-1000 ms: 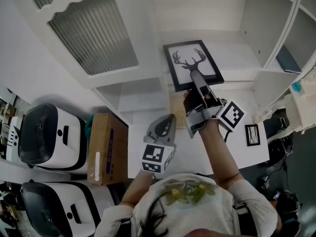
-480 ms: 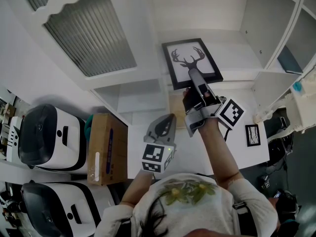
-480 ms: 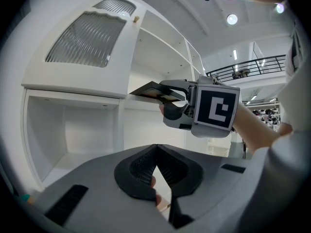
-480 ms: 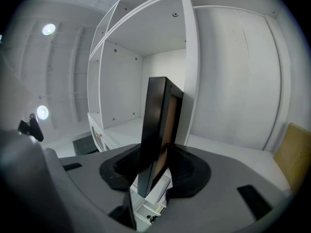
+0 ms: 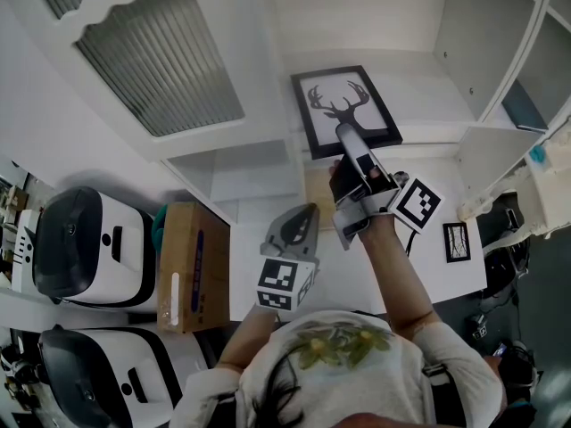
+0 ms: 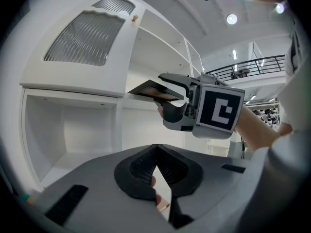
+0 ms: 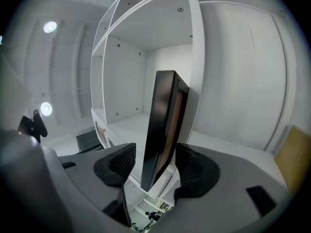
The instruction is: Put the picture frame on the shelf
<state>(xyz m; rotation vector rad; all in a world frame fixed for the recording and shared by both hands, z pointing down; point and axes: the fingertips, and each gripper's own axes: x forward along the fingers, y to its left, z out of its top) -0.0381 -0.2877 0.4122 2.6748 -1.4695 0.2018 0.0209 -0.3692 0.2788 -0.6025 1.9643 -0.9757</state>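
The black picture frame (image 5: 346, 107) with a deer-antler print lies on the white shelf (image 5: 424, 105) in the head view. My right gripper (image 5: 343, 137) is at its near edge. In the right gripper view the frame (image 7: 163, 125) stands edge-on between the jaws of my right gripper (image 7: 154, 161). The jaws are opening, with a gap between the left pad (image 7: 121, 164) and the frame. My left gripper (image 5: 303, 217) hangs lower, in front of the person, shut and empty. The left gripper view shows its jaws (image 6: 155, 149) meeting at the tip, with the frame (image 6: 155, 88) ahead.
A louvred cabinet door (image 5: 161, 56) is at upper left. A cardboard box (image 5: 186, 266) and white machines (image 5: 85, 248) sit at left. A small framed picture (image 5: 456, 242) lies on the white table at right. A brown board (image 5: 317, 190) is under the right hand.
The frame and my right gripper have crept a little farther away, onto the shelf. The left gripper has stayed in place.
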